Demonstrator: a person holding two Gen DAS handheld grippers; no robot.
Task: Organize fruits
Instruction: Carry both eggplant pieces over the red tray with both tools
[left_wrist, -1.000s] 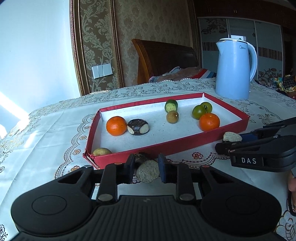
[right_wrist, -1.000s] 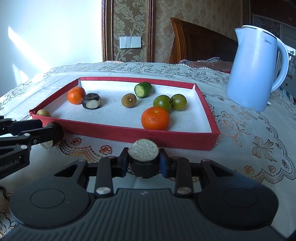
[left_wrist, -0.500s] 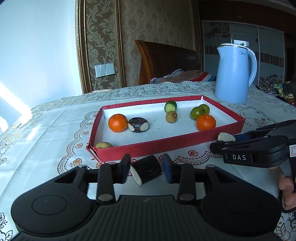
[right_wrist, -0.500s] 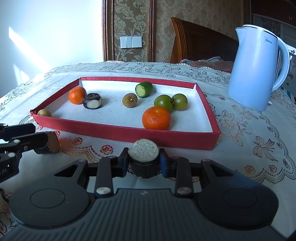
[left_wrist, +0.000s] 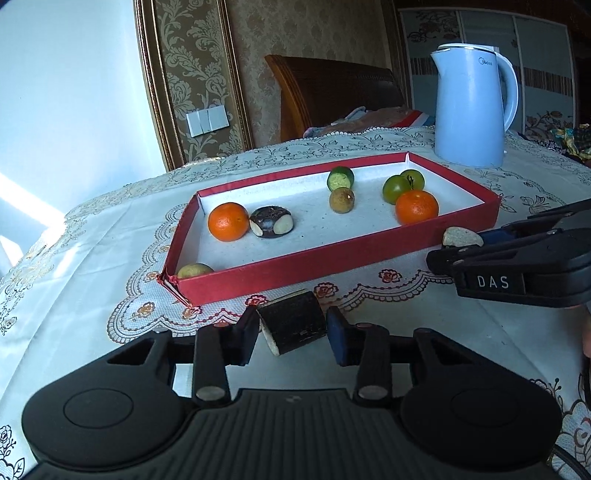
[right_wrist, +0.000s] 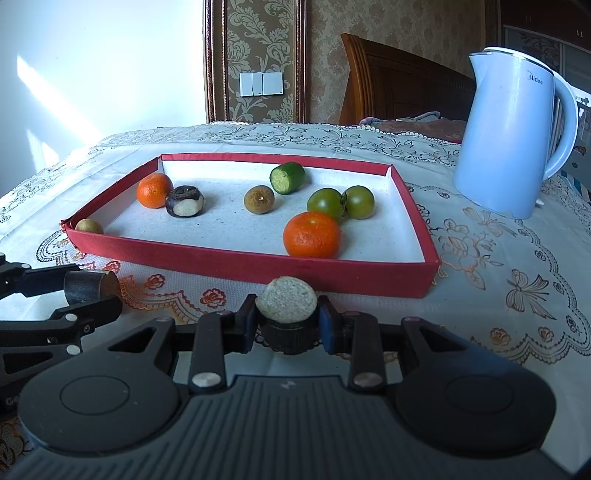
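The tablecloth (right_wrist: 498, 258) with its lace pattern carries everything, and the blue kettle (right_wrist: 513, 140) stands toward its far right corner, well apart from my grippers. The red tray (right_wrist: 236, 264) lies across the middle, its near wall just beyond both grippers. Inside it, one orange (right_wrist: 312, 234) sits near the near right corner with two green tomatoes (right_wrist: 340, 202) touching each other just behind it; another orange (right_wrist: 154, 190) sits by the far left corner, a dark peeled piece (right_wrist: 184, 201) touching it on its right. A brown round fruit (right_wrist: 258, 199) lies mid-tray, a cut cucumber piece (right_wrist: 287, 178) behind it near the far wall, and a small yellowish fruit (right_wrist: 88, 226) rests in the near left corner.

My right gripper (right_wrist: 287, 325) is clamped on a dark stub with a pale cut top (right_wrist: 287, 299), upright, held just in front of the tray's near wall. My left gripper (left_wrist: 291, 332) has just been closing its jaws around a dark cylindrical piece (left_wrist: 293, 321) lying tilted between them – the left pad sits at its pale cut end, while a thin gap shows at the blue right pad, so it is not pressed tight – in front of the tray's near left corner
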